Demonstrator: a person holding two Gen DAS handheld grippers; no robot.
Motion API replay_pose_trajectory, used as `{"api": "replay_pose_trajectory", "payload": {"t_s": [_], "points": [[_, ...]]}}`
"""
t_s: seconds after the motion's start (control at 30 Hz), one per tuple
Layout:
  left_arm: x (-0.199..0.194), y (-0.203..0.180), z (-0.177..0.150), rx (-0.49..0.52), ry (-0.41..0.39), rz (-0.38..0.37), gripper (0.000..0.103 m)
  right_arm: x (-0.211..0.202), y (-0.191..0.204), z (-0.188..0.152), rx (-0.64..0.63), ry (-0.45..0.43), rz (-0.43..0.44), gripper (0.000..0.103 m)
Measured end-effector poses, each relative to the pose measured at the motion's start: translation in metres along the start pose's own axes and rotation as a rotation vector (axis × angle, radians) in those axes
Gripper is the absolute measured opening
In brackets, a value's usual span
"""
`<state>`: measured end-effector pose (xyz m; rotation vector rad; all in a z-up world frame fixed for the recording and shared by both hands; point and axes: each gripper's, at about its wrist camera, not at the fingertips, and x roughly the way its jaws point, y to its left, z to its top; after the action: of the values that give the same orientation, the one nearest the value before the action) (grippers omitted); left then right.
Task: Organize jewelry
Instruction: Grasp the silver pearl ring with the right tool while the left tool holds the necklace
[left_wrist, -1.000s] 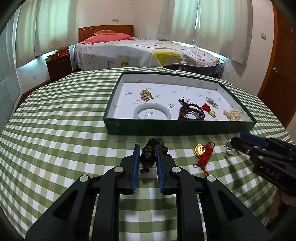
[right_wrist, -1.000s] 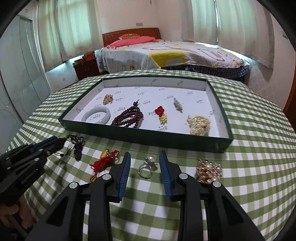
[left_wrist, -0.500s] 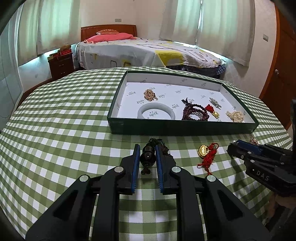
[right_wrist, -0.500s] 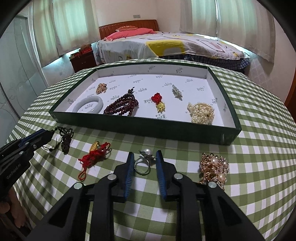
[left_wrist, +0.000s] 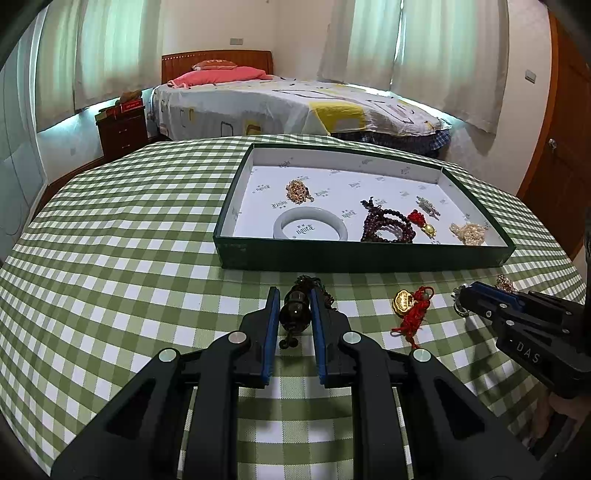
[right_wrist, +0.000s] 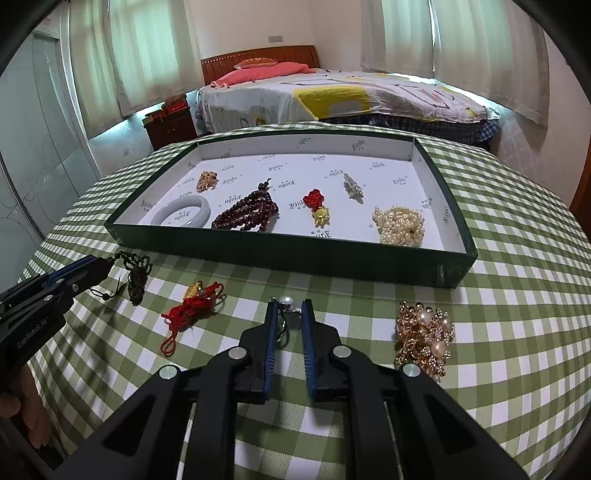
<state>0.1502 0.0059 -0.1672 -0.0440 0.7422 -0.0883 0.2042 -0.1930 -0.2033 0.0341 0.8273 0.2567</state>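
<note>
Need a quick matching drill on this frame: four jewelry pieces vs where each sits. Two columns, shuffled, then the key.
1. white bangle
2. pearl ring
3. dark pendant
4. gold pearl brooch

A. on the cloth, untouched
B. between the left gripper's jaws
C. inside the green tray
D. between the right gripper's jaws

Pairs: 1-C, 2-D, 3-B, 4-A

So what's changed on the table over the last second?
The right gripper has just closed onto the pearl ring, which lay loose between open jaws. Unchanged: the left gripper stays shut on the dark pendant; the tray and other pieces haven't moved.
</note>
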Motion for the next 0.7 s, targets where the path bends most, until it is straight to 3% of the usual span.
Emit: {"api": "replay_pose_trajectory", "payload": {"t_s": [0.13,0.3,0.4,0.6,0.67,0.7], "points": [[-0.001,0.000,0.000,-0.003,0.003,-0.004,0.017,0.002,-0.002,0.000,0.005,0.012,0.002,0.016],[0.000,-0.002,0.000,-0.002,0.004,-0.003,0.017,0.006,0.004,0.001,-0.006,0.019,0.006,0.032],[0.000,-0.003,-0.001,-0.002,0.007,-0.004,0.017,0.008,0.008,0.002,-0.018,0.017,-0.004,0.035],[0.003,-0.003,-0.002,-0.004,0.012,-0.004,0.017,0.009,0.011,0.002,-0.027,0.015,-0.005,0.034],[0.004,-0.003,-0.002,-0.004,0.014,-0.004,0.017,0.009,0.012,0.002,-0.033,0.014,0.006,0.021],[0.004,-0.003,-0.002,-0.004,0.015,-0.005,0.017,0.009,0.012,0.001,-0.032,0.013,0.015,0.019]]}}
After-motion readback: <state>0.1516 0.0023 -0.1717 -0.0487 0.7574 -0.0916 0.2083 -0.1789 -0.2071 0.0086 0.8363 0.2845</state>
